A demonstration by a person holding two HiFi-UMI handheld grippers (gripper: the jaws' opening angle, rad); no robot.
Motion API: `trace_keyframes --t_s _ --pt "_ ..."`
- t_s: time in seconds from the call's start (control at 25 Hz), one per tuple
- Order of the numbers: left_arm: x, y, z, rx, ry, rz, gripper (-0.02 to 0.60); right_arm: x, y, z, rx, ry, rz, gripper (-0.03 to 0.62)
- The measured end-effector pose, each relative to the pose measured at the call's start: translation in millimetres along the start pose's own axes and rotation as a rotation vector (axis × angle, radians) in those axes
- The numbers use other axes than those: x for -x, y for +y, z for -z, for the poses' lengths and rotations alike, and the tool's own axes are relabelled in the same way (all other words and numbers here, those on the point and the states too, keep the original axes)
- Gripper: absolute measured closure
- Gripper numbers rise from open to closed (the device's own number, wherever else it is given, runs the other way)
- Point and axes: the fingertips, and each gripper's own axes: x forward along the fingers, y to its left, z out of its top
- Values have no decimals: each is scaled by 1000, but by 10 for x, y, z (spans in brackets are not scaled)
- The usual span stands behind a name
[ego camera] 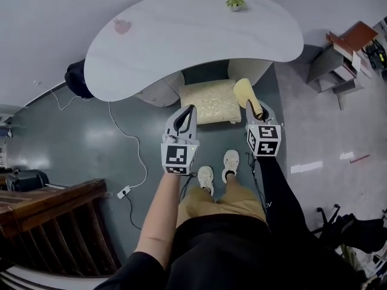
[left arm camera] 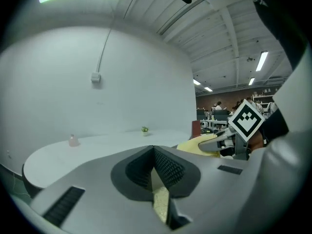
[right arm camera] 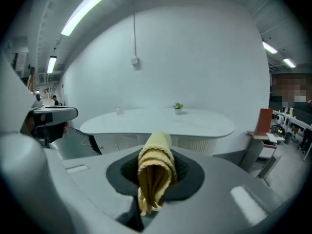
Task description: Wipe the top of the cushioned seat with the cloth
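Observation:
The cushioned seat [ego camera: 210, 101], cream and textured, stands on the floor half under the white curved table [ego camera: 181, 35]. My right gripper [ego camera: 252, 106] is shut on a folded yellow cloth [ego camera: 246, 92], held in the air above the seat's right edge. In the right gripper view the cloth [right arm camera: 155, 168] sticks up and out between the jaws of the right gripper [right arm camera: 156, 156]. My left gripper [ego camera: 190, 109] hovers over the seat's near left corner, shut and holding nothing. In the left gripper view its pads [left arm camera: 165, 167] meet, and the cloth [left arm camera: 195, 144] shows to the right.
A small potted plant [ego camera: 235, 2] and a pink object [ego camera: 122, 26] sit on the table. A cable with a power strip [ego camera: 124, 191] lies on the floor at left, near a wooden railing [ego camera: 54, 216]. A low desk [ego camera: 338, 59] stands at right. The person's shoes [ego camera: 217, 168] are just before the seat.

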Motion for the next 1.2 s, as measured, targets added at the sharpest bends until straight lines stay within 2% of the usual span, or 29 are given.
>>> trace_keyframes --t_s 0.16,0.32,0.68,1.04,1.2 --pt "317 143 -461 -42 -70 -12 574 361 256 -501 31 -115 -12 536" --pt "586 250 -802 -51 -140 -38 574 675 469 -784 71 -192 -15 536" --pt "969 261 -1363 -91 -263 23 574 1282 950 -1287 76 -369 -19 536" --pt "1214 288 -1597 -113 -315 32 574 1508 1192 -1489 137 -429 -15 536" --pt "1290 296 -1590 -115 -320 33 574 1553 1238 -1513 131 -441 -2 536"
